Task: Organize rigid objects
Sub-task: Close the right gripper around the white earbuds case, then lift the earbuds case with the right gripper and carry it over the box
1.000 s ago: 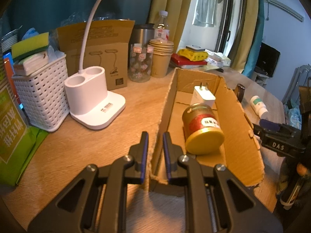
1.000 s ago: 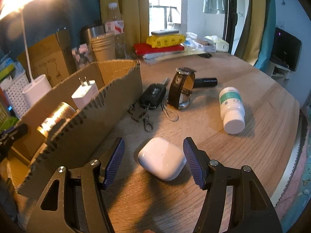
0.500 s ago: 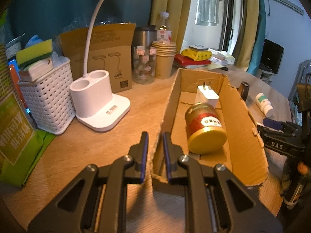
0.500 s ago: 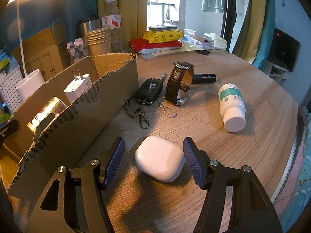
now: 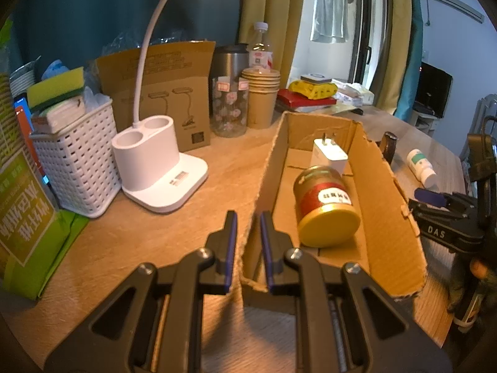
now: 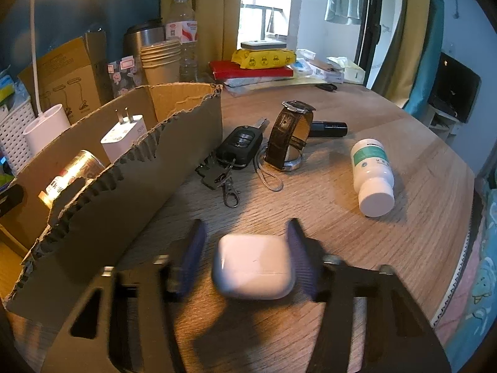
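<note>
My left gripper is shut on the near left wall of the long cardboard box. Inside the box lie a gold-lidded jar and a white charger. To the right of the box, a white earbuds case rests on the table between the blurred pads of my right gripper. Its jaws are closing; the right pad is at the case, while a small gap shows on the left. Beyond lie a car key, a brown watch, a black cylinder and a white bottle.
Left of the box stand a white lamp base, a white basket and a green package. Paper cups, a glass jar and books crowd the back. The table's rounded edge runs along the right.
The right gripper's jaws have come in from wide apart to close beside the earbuds case. The left gripper has kept its hold on the box wall.
</note>
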{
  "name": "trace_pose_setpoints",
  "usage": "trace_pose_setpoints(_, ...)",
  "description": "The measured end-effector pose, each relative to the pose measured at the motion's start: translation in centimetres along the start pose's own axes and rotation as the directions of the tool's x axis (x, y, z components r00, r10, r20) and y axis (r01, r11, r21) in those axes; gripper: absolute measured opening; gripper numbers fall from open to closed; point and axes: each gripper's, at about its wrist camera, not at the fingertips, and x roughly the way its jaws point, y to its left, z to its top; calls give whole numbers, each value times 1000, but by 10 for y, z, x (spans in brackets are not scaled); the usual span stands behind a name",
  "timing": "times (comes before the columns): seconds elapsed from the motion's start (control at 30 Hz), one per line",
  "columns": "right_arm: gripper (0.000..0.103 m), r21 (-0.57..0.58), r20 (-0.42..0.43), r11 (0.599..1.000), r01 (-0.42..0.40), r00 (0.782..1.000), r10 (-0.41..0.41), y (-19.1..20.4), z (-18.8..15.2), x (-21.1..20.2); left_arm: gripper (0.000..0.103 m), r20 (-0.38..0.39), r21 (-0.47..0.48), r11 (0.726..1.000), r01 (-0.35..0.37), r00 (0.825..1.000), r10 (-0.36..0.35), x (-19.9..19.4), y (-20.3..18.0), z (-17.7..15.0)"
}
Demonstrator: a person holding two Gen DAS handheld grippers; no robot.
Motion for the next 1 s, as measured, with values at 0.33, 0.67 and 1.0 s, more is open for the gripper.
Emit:
trace_pose_setpoints(0.33,36,37,-1,999,-34,999,34,-8,0,-1,15,-2,2,1000,4,1000,-4,0,-1,0)
trace_pose_setpoints(0.67,66,35,12,999,34,999,-35,-14,-4,-8,15,-1,2,1000,5,1000,-5,-1,-1,-1)
trace_pose_setpoints(1.0,66,-4,-51,1000,-14,999,14,-3,-16,-8,15,-1,3,1000,5,1000,-5,-1,-2,0)
